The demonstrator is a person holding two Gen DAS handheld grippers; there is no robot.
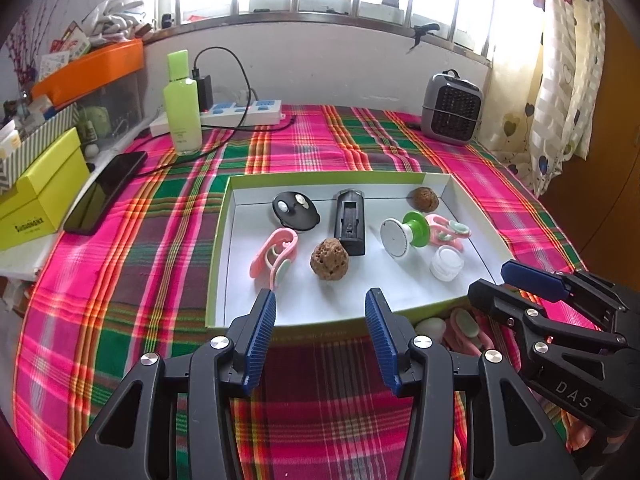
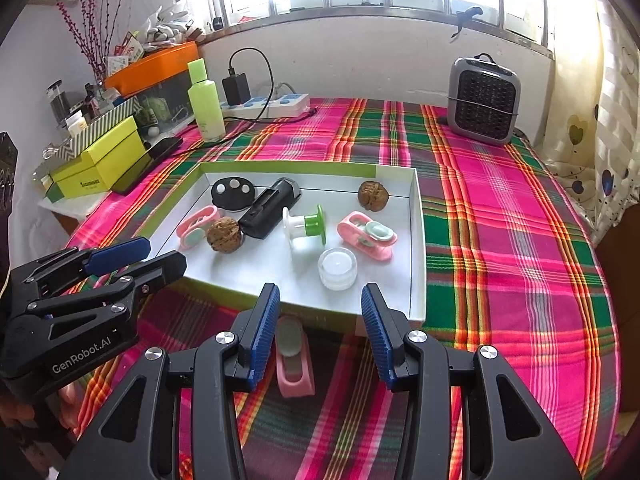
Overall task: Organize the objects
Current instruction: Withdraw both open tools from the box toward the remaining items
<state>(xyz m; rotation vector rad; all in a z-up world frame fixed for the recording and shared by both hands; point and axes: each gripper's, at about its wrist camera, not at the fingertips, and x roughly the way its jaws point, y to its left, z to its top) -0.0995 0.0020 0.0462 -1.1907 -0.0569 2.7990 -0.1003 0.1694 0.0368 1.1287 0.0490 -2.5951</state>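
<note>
A white tray with a green rim [image 1: 320, 178] [image 2: 288, 168] lies on the plaid cloth. In it are two walnuts [image 1: 330, 258] [image 1: 426, 199], a black charger [image 1: 350, 220], a black round piece with white dots [image 1: 296, 210], a green and white spool [image 1: 404, 232], a clear jar [image 1: 446, 262] and two pink clips [image 1: 274, 256] [image 1: 446, 232]. A third pink clip [image 2: 294, 356] [image 1: 466, 326] lies on the cloth just outside the tray's near edge. My right gripper [image 2: 320, 332] [image 1: 520, 288] hangs open above that clip without touching it. My left gripper [image 1: 320, 336] [image 2: 120, 260] is open and empty at the near rim.
A green bottle [image 1: 182, 108], a power strip [image 1: 240, 114] with a charger and cable, and a small grey heater [image 1: 454, 110] stand at the back. A phone [image 1: 106, 192] and a yellow box [image 1: 38, 200] lie at the left edge. A curtain [image 1: 560, 80] hangs on the right.
</note>
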